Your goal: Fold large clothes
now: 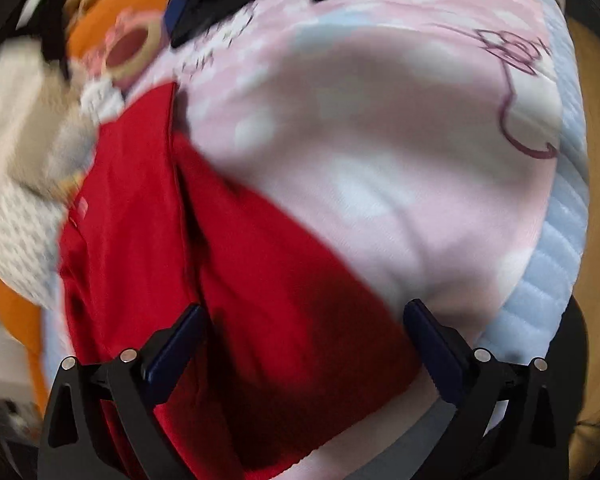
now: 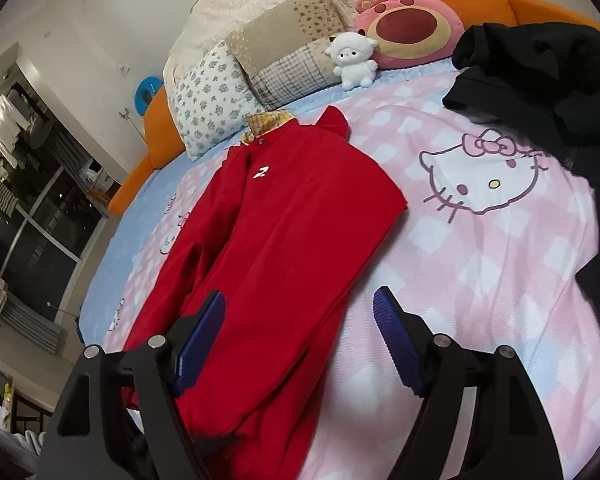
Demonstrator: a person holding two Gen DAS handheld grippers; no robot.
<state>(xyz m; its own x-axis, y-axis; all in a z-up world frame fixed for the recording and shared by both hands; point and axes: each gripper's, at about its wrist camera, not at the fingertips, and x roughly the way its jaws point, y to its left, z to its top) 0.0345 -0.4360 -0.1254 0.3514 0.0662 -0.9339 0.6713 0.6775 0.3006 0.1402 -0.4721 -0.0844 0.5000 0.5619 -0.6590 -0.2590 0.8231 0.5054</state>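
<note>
A red jacket (image 2: 284, 240) lies lengthwise on the pink Hello Kitty bedspread (image 2: 480, 248), folded narrow, collar toward the pillows, a white logo on the chest. My right gripper (image 2: 300, 300) is open and empty, its jaws wide apart just above the jacket's lower part. In the blurred left wrist view the same jacket (image 1: 236, 280) fills the lower left, and my left gripper (image 1: 304, 312) is open and empty over its lower end, close to the cloth.
A heap of black clothes (image 2: 548, 92) lies at the right of the bed. Pillows (image 2: 220, 92), a white lamb toy (image 2: 352, 60) and a pink bear cushion (image 2: 408, 32) sit at the orange headboard (image 2: 496, 8). The bed's left edge drops toward a window.
</note>
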